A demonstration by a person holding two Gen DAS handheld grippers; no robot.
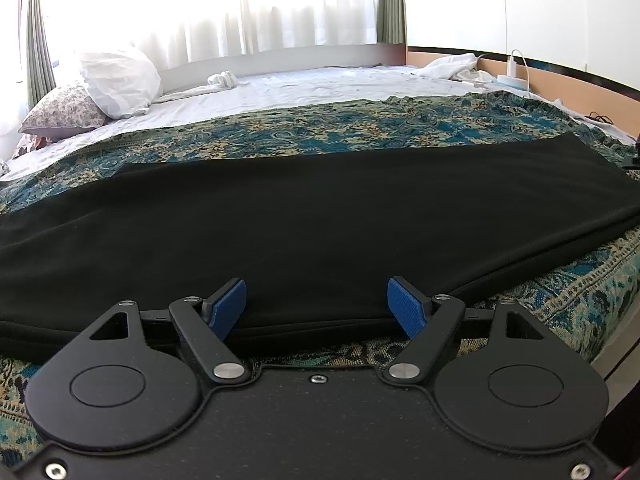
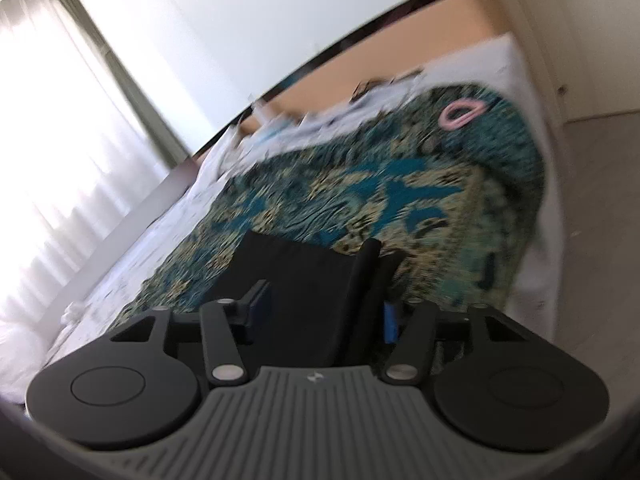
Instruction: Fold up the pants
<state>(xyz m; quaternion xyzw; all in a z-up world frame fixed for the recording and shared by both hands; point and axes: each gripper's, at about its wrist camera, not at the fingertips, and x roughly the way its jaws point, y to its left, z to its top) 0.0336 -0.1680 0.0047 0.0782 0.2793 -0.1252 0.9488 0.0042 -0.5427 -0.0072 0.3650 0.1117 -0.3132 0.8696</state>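
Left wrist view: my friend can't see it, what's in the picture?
Black pants lie flat across a blue patterned bedspread. The left gripper sits open at their near edge, holding nothing. Behind are white pillows and bright curtains.

The right wrist picture is all blurry, so the pink ring (image 2: 460, 115) at 1 o'clock is hard to make out. The black pants (image 1: 320, 216) run off the left wrist picture at 9 o'clock. The right gripper (image 2: 326, 312) hides the near end of the pants, and its pads are too blurry to tell if they pinch.
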